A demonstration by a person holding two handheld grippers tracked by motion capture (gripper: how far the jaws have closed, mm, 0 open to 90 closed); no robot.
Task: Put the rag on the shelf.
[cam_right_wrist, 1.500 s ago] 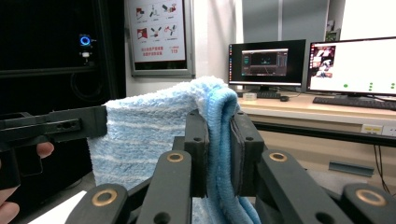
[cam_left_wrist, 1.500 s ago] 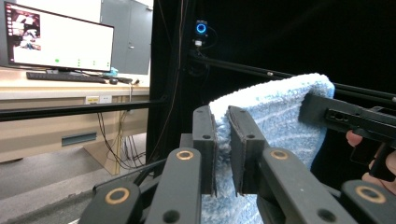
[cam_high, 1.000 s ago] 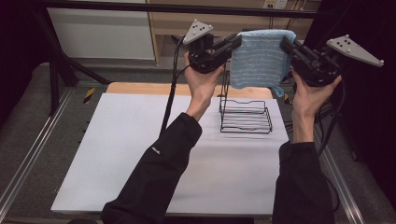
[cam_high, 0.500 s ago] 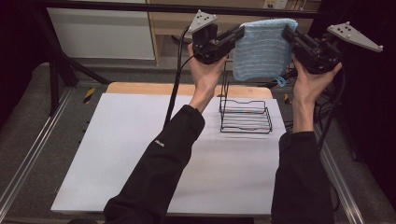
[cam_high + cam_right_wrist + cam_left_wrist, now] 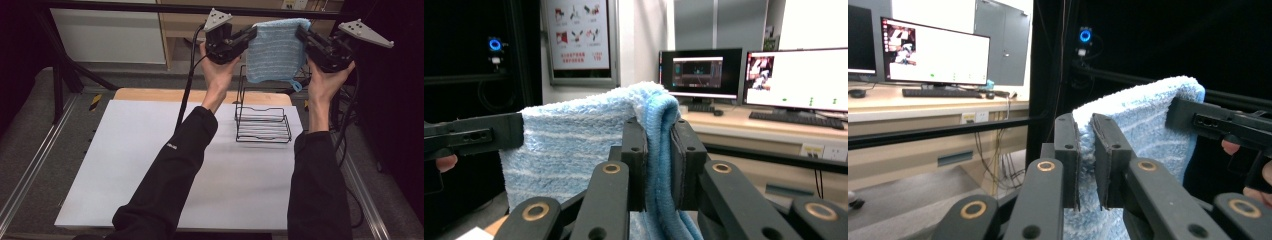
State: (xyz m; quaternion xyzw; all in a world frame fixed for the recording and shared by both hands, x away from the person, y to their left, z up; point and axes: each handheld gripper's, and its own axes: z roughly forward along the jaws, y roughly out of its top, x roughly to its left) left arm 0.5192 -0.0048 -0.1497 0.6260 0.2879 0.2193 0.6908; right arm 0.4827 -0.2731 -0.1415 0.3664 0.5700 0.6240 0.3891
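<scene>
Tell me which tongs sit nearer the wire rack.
Right, though only slightly. The right tongs hold the blue towel above the wire rack and just off its right end; the left tongs grip the towel's other edge, above its left end.

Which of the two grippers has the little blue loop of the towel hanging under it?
The right gripper; the loop dangles at that corner of the towel.

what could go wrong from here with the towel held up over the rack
1. The left tool and right tool each pinch only a top corner of the blue towel; pulling apart could slip a corner free.
2. The hanging loop could snag on the wire rack when the towel is lowered.
3. The light rack might tip if the towel drags on its upright frame.
</scene>
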